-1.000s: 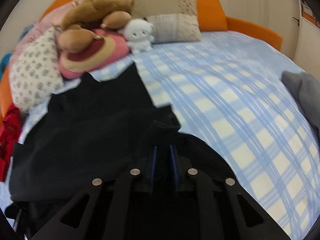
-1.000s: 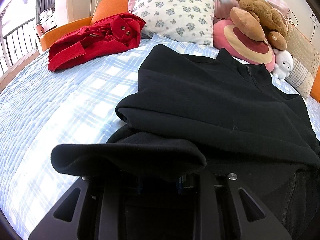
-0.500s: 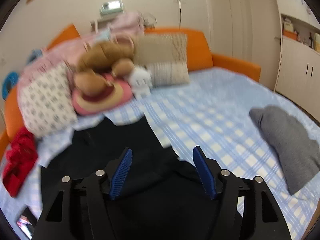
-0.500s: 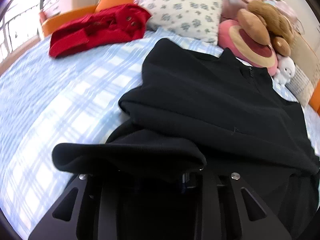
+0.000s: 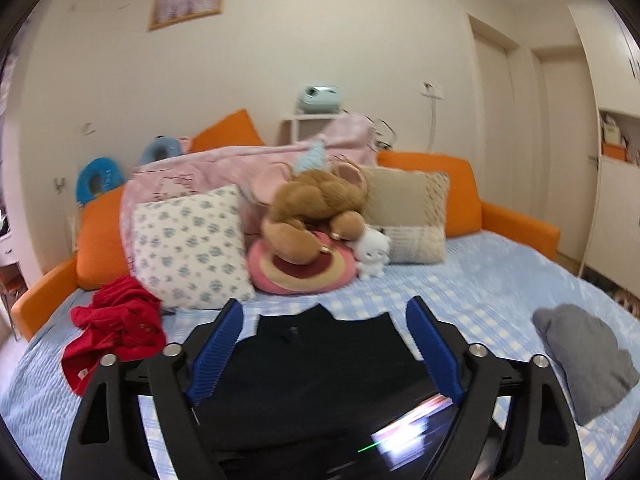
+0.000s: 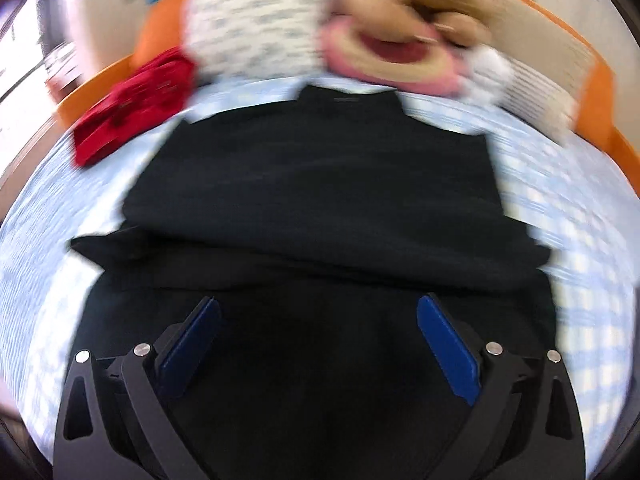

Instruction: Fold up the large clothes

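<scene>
Bedding in blue and white checks (image 5: pixel 500 280) carries a black garment (image 5: pixel 320 368), spread flat just ahead of and below both tongs. The left tongs (image 5: pixel 325 354) are opening, the blue pads (image 5: pixel 216 348) wide apart with nothing pinched between them; the garment's collar shows past their tips. The right tongs (image 6: pixel 318 354) are opening too, wide and empty, hanging above the garment's (image 6: pixel 320 200) lower, folded part; that view is blurred. Left of the left tongs lies a crumpled red garment (image 5: pixel 116 332); to their right, well apart, a grey garment (image 5: pixel 584 364). Beyond the tips stand a flowered pillow (image 5: pixel 188 248), a brown plush toy (image 5: pixel 316 208) on a pink round cushion (image 5: pixel 300 272), and a small white plush toy (image 5: pixel 372 252). A blurred bright screen (image 5: pixel 416 428) shows low between the left tongs' arms.
</scene>
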{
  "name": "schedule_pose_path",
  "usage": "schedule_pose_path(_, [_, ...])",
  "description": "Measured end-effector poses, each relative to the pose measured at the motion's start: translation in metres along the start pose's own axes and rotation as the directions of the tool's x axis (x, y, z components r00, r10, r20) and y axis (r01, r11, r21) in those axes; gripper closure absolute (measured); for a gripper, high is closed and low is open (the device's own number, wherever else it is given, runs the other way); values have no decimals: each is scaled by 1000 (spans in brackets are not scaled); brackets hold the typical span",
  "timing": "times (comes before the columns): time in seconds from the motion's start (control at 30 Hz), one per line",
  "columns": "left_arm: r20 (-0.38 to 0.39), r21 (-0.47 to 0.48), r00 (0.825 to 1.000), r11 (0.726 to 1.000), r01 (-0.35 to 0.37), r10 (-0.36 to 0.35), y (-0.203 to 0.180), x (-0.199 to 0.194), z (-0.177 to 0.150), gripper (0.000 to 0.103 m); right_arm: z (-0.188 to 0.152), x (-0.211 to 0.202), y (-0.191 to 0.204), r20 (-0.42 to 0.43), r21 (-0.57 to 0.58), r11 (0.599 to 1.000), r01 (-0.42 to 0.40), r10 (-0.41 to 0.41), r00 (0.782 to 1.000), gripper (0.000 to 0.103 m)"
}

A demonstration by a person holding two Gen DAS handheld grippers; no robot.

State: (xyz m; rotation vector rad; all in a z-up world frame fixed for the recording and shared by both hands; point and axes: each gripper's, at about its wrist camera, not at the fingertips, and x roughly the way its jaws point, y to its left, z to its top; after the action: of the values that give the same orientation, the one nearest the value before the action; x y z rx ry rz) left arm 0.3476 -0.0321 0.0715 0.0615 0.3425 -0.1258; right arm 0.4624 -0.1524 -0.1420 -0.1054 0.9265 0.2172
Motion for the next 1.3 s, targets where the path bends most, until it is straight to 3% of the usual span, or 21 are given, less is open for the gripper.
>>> schedule_pose_path(0.1, [-36, -57, 999, 997, -43, 41, 44, 8, -15, 15, 8, -16, -45, 30, 72, 997, 30, -33, 999, 5])
schedule_pose_path(0.2, [-124, -97, 988, 990, -105, 93, 81, 37, -41, 15, 22, -29, -79, 58, 133, 991, 12, -20, 998, 5])
schedule_pose_path(0.37, [-273, -113, 953, 980, -166, 130, 108, 105, -92, 16, 42, -15, -102, 44, 153, 988, 2, -9, 999, 6])
schedule_pose_path(0.43, [-321, -107, 938, 979, -172, 130, 108, 129, -114, 17, 44, 2, -108, 13, 148, 989, -2, 0, 1000, 20])
schedule_pose_path(0.5, [-371, -100, 919, 978, -181, 132, 109, 153, -138, 23, 40, 18, -112, -13, 155, 988, -10, 12, 1000, 50])
schedule_pose_path(0.57, [-429, -98, 892, 975, -200, 140, 113, 173, -163, 32, 31, 35, -116, -36, 164, 987, -4, 10, 999, 54])
schedule_pose_path(0.77, [-542, -115, 828, 963, -243, 145, 130, 205, -225, 47, 4, 66, -131, -90, 182, 983, 34, -17, 996, 57])
schedule_pose_path(0.9, [-513, -71, 837, 962, -264, 192, 123, 205, -239, 47, -3, 65, -116, -46, 106, 989, 99, -95, 994, 55])
schedule_pose_path(0.97, [-508, -46, 833, 959, -279, 218, 119, 203, -236, 45, -3, 61, -111, -33, 79, 988, 129, -127, 991, 52])
schedule_pose_path(1.03, [-501, -53, 836, 956, -288, 224, 118, 194, -228, 33, -3, 46, -107, -10, 58, 987, 148, -147, 989, 39])
schedule_pose_path(1.1, [-470, -61, 851, 953, -297, 235, 117, 174, -217, 23, -4, 26, -102, 29, 34, 989, 144, -145, 989, 29])
schedule_pose_path(1.3, [-382, -53, 890, 955, -291, 249, 102, 96, -185, 19, -31, -56, -80, 136, -33, 986, 164, -158, 978, 24])
